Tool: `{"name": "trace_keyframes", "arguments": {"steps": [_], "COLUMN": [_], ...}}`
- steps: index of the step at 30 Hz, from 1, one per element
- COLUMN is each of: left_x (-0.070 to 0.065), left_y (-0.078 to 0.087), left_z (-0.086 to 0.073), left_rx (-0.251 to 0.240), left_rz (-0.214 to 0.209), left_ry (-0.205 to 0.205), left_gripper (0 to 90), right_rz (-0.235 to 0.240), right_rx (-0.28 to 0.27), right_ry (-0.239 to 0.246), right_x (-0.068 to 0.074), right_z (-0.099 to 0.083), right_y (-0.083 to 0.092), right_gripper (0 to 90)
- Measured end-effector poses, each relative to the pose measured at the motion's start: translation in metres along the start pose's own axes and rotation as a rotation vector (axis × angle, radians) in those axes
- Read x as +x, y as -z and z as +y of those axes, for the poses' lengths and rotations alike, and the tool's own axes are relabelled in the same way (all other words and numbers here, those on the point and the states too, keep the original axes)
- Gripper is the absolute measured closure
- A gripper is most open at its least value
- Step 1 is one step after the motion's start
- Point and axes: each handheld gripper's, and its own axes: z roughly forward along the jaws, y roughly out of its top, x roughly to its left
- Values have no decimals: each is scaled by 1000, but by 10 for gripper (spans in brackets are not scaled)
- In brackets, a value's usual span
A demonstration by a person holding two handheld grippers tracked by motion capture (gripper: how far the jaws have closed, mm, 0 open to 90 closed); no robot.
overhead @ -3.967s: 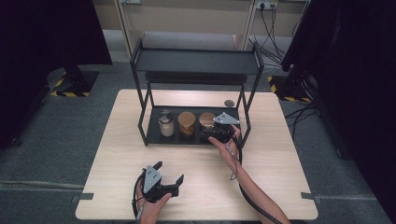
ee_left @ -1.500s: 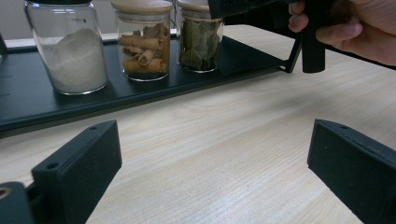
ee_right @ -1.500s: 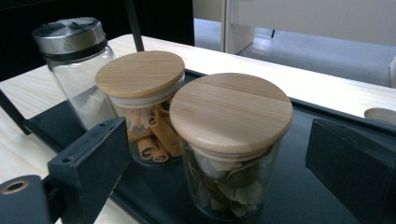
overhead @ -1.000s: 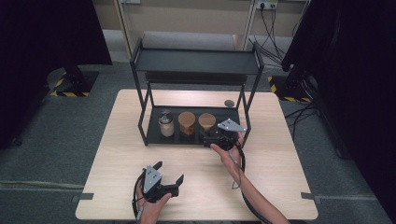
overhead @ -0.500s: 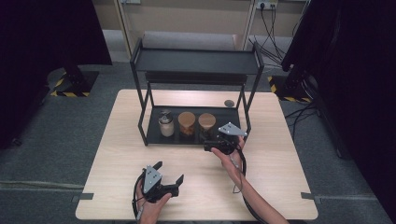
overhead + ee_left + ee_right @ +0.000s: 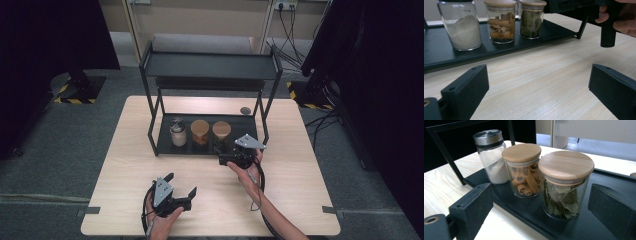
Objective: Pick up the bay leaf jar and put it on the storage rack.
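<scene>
Three jars stand in a row on the black tray [image 6: 165, 148] of a metal rack: a white-powder jar [image 6: 177, 133] with a metal lid, a cinnamon-stick jar [image 6: 200, 131] and a bay-leaf jar [image 6: 221, 130], both with wooden lids. My right gripper [image 6: 223, 157] hovers at the tray's front right edge, open, pointing at the bay-leaf jar [image 6: 565, 187], which stands beyond its jaws, untouched. The cinnamon-stick jar [image 6: 524, 170] and powder jar [image 6: 491, 157] stand farther back. My left gripper [image 6: 181, 184] rests open low over the table near its front edge, empty, facing the jars [image 6: 501, 21].
The rack's upper shelf [image 6: 210, 66] overhangs the jars, and its legs [image 6: 263, 120] flank the tray. A small dark disc [image 6: 245, 110] lies on the table behind the rack's right leg. In the left gripper view, a hand [image 6: 624, 23] holds the other gripper at the upper right.
The right gripper has drawn back a little from the tray toward the table's near side, jaws still apart. The jars and the left gripper have stayed put.
</scene>
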Motion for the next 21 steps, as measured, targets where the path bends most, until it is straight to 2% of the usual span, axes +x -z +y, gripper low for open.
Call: {"name": "trace_keyframes", "arguments": {"steps": [21], "left_x": [0], "left_y": [0], "left_z": [0], "left_rx": [0], "left_rz": [-2], "left_ry": [0], "left_gripper": [25], "right_rz": [26], "right_rx": [-2], "right_ry": [11], "right_x": [5], "right_z": [-12], "right_y": [9], "right_gripper": [62]}}
